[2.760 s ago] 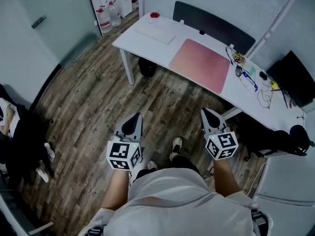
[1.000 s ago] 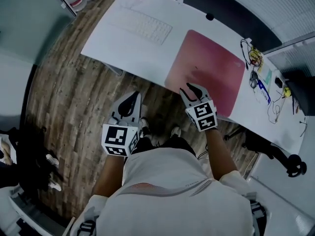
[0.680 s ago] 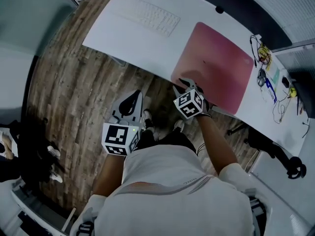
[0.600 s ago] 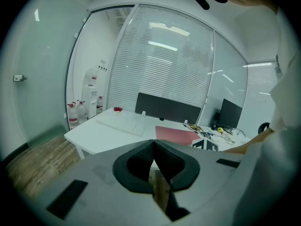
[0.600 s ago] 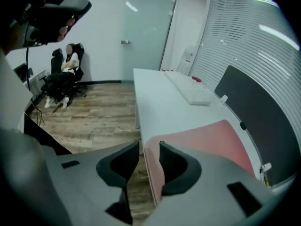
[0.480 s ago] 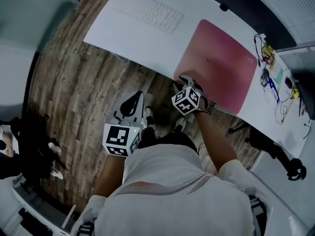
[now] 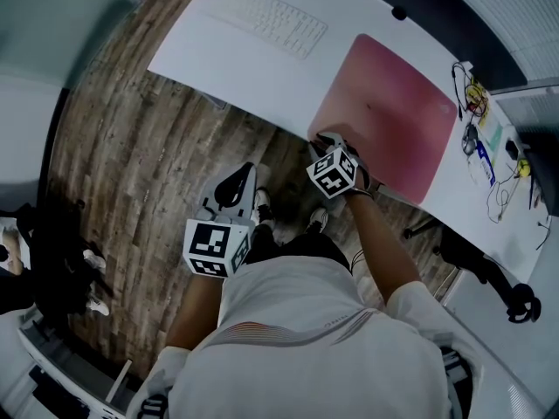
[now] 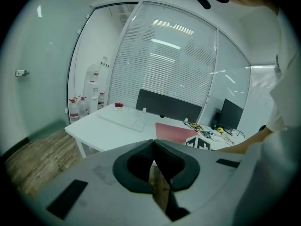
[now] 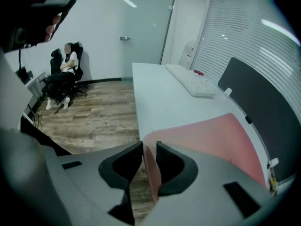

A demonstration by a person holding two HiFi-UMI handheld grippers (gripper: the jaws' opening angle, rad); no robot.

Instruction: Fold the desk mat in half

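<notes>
Table: the white table (image 7: 236,59) runs ahead of the right gripper (image 7: 325,140) and off to both of its sides. It carries everything the task needs.
Desk mat: the pink desk mat (image 7: 393,112) lies flat and unfolded, spreading away from the right gripper. Its near corner hangs at the table's front edge, right at the gripper's tips.
Keyboard: the white keyboard (image 7: 275,20) sits beyond the right gripper, well apart from the mat, so it should not hinder a fold.
Right gripper: its jaws straddle the mat's near corner and are closing on it. The mat's edge stands between them, and a sliver of floor shows beside one pad, so the pinch does not look complete. The corner is a likely choice because an overhanging edge can be taken from above and below.
Left gripper: the left gripper (image 7: 238,175) hangs low over the floor, behind the right gripper and short of the table. Its jaws are together with nothing between them, probably waiting for its own corner.
Head view only: the whole mat outline and both arms show here, but the marker cube covers the right gripper's contact with the mat.
Right gripper view only: this one shows the mat's edge rising between the pads.
Left gripper view only: its closed tips show, with the mat far ahead.
</notes>
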